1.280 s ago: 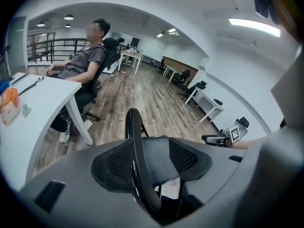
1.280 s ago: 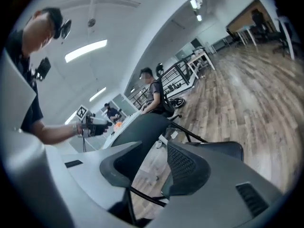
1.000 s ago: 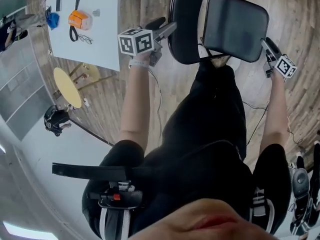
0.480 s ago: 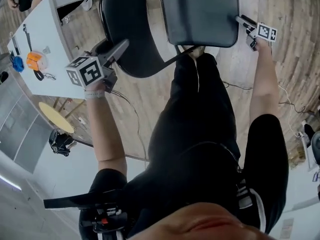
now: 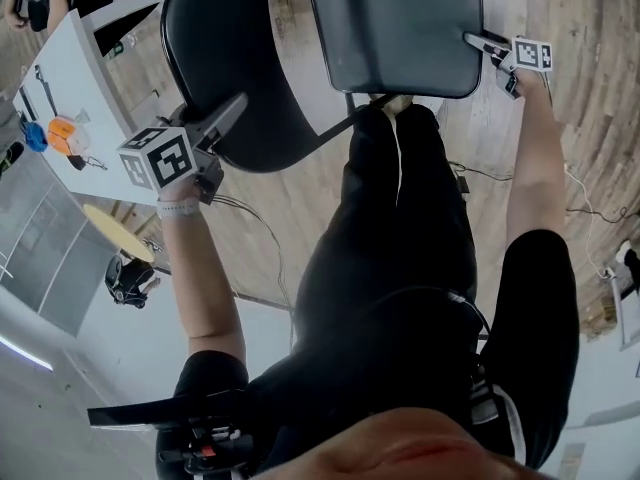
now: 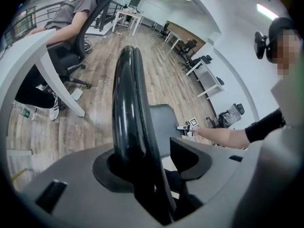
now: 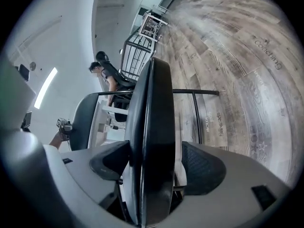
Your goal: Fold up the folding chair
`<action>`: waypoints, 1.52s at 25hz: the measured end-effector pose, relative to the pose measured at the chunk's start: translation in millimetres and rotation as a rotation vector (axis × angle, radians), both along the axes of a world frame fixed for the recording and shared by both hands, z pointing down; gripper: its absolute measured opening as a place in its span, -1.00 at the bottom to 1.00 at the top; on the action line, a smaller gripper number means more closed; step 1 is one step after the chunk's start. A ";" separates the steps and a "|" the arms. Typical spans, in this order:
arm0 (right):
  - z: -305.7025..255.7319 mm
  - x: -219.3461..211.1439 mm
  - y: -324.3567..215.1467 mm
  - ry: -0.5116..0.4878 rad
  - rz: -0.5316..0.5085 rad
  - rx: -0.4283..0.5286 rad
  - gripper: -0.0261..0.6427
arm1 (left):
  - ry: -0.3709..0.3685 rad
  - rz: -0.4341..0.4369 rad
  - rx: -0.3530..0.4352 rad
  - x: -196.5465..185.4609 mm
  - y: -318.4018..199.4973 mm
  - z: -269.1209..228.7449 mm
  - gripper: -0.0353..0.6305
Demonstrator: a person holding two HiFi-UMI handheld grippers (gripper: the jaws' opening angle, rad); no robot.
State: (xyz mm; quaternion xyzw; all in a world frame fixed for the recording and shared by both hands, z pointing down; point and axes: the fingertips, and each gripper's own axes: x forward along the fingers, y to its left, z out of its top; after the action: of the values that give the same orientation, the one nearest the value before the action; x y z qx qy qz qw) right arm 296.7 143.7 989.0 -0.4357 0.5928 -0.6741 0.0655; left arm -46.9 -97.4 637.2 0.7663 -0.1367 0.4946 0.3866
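Note:
The folding chair stands in front of me, its round black backrest (image 5: 230, 48) at the left and its dark grey seat (image 5: 395, 23) at the right. My left gripper (image 5: 240, 103) is shut on the backrest's rim (image 6: 127, 108), which runs up between its jaws (image 6: 152, 160). At the seat's right edge my right gripper (image 5: 470, 40) straddles the seat (image 7: 152, 127). Its jaws (image 7: 152, 163) are opening, and a gap shows beside the right pad. The other gripper (image 7: 64, 124) shows small beyond the backrest (image 7: 83, 122).
A white table (image 5: 70, 78) with an orange thing (image 5: 62, 128) stands at the left, a round yellow stool (image 5: 115, 230) below it. A person sits in an office chair (image 6: 71, 56) behind. My legs (image 5: 400, 218) are right under the chair. A cable (image 5: 480, 173) lies on the wooden floor.
Backrest and seat have come nearer and fill the top of the head view. The left gripper has slid down and left with the backrest. The right gripper stays at the seat's right edge.

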 end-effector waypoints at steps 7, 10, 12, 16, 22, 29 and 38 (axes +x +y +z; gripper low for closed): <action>3.6 -1.4 2.5 -0.084 0.039 0.041 -0.06 | -0.034 -0.016 -0.002 -2.1 0.1 6.9 -0.68; -1.2 -2.5 0.5 -0.120 0.057 0.052 -0.06 | -0.044 -0.016 -0.005 -1.2 0.4 6.2 -0.71; -9.9 -4.1 -1.7 -0.117 0.043 0.065 -0.07 | -0.048 -0.005 0.005 1.1 0.1 0.1 -0.71; -58.5 -33.1 -30.1 -0.283 0.060 0.179 -0.10 | -0.063 0.007 0.032 -4.4 -0.6 -17.4 -0.71; -105.1 -56.4 -35.2 -0.274 -0.007 0.204 -0.19 | -0.084 0.017 0.063 -15.2 -6.7 -46.4 -0.71; -191.7 -116.2 -76.7 -0.352 -0.142 0.329 -0.36 | -0.094 0.022 0.105 -44.6 -29.2 -80.5 -0.71; -276.3 -208.1 -146.1 -0.419 -0.206 0.442 -0.57 | -0.107 0.004 0.129 -93.2 -68.8 -109.6 -0.71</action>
State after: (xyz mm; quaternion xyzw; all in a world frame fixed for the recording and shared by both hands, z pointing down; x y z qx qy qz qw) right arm 88.5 -2.5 712.8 -0.2005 0.7393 -0.6073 0.2107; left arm -140.1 -166.2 527.6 0.7624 -0.1873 0.5258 0.3274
